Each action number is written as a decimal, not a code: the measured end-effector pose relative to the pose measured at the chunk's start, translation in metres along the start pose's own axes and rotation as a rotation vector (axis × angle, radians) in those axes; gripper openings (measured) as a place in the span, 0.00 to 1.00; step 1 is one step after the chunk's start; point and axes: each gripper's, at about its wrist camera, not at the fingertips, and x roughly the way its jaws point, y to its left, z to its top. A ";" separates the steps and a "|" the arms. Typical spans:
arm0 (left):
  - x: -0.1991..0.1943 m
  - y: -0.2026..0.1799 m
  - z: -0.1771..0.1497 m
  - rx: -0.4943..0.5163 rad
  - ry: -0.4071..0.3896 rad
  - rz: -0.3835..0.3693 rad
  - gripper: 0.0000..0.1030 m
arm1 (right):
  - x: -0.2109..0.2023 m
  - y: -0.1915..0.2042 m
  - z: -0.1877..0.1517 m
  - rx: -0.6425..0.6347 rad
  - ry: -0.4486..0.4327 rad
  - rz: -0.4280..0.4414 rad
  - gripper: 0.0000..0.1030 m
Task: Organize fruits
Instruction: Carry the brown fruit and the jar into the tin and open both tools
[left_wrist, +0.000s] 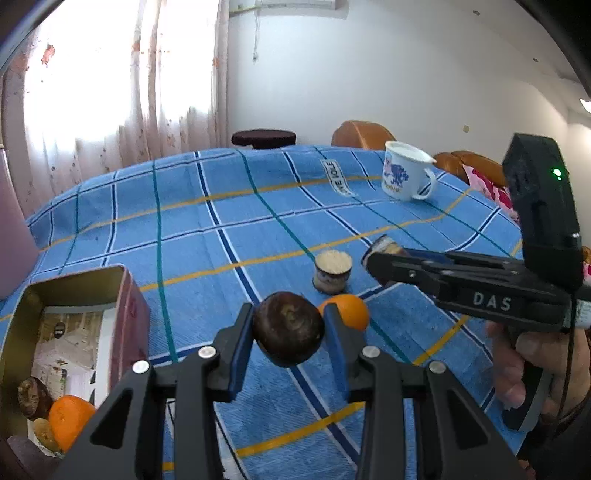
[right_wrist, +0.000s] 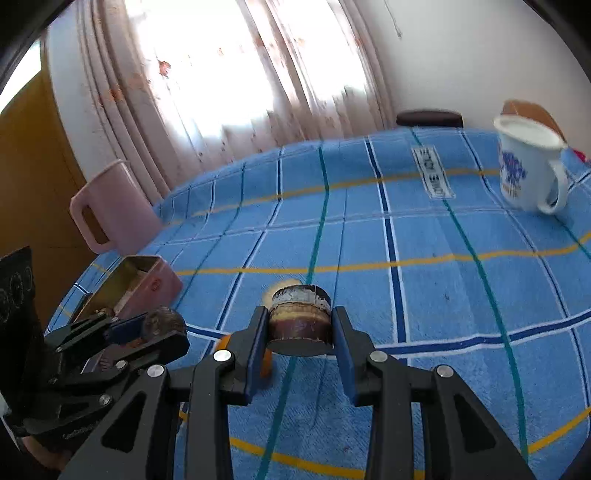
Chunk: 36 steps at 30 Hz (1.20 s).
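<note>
My left gripper (left_wrist: 289, 334) is shut on a dark brown round fruit (left_wrist: 288, 334) and holds it above the blue checked cloth; it also shows in the right wrist view (right_wrist: 162, 325). An orange (left_wrist: 349, 310) lies on the cloth just behind it. My right gripper (right_wrist: 300, 328) is shut on a brown cylindrical fruit piece (right_wrist: 299, 319), lifted off the cloth; it shows in the left wrist view (left_wrist: 384, 247). Another cut piece (left_wrist: 332, 271) stands on the cloth. A gold tin box (left_wrist: 70, 295) at the left holds an orange (left_wrist: 68, 419) and a brown fruit (left_wrist: 33, 398).
A white enamel mug (left_wrist: 404, 171) with a blue print stands at the far right of the table. A pink jug (right_wrist: 110, 210) stands at the table's left edge. Chairs and a stool (left_wrist: 264, 138) stand behind the table; a curtained window is beyond.
</note>
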 end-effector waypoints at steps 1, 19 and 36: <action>-0.001 0.001 0.000 -0.002 -0.007 0.003 0.38 | -0.003 0.003 0.000 -0.014 -0.017 0.003 0.35; -0.028 0.001 -0.003 -0.010 -0.159 0.062 0.38 | -0.035 0.031 -0.006 -0.168 -0.198 -0.040 0.35; -0.049 -0.002 -0.009 0.005 -0.272 0.095 0.38 | -0.059 0.043 -0.018 -0.229 -0.326 -0.045 0.35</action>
